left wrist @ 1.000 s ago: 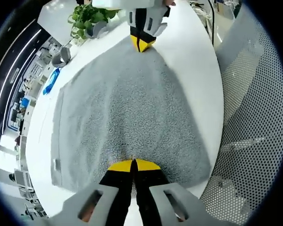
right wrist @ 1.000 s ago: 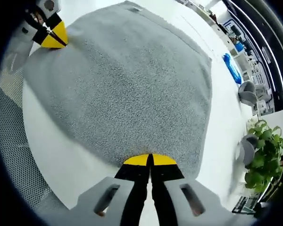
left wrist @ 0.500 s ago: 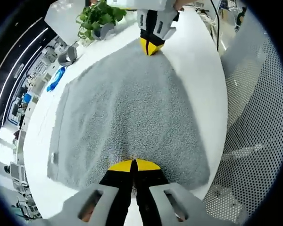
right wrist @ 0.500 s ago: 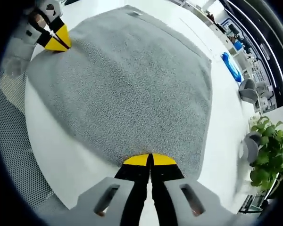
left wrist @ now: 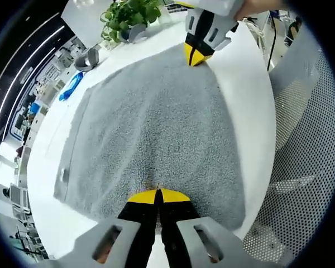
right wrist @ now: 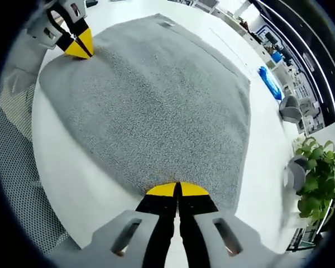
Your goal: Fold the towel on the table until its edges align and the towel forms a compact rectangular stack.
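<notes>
Two grippers hold the near edge of the grey towel [left wrist: 151, 123], which lies flat on the white worktop [right wrist: 78, 184]. Left gripper [left wrist: 158, 194] at 6 o'clock and right gripper [right wrist: 177, 187] each have jaws clenched, apparently pinching a corner, positioned to lift that edge toward the far edge at 12 o'clock.

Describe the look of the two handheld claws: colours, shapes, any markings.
Both match. The left claw has two narrow black jaws capped with yellow wedge-shaped tips, rising from a pale grey moulded body with an oval slot on each side. The right claw is built the same way: yellow tips, black jaws, grey slotted body. Seen from the left gripper view, its housing is white-grey. No markings or cables on them are legible.
</notes>
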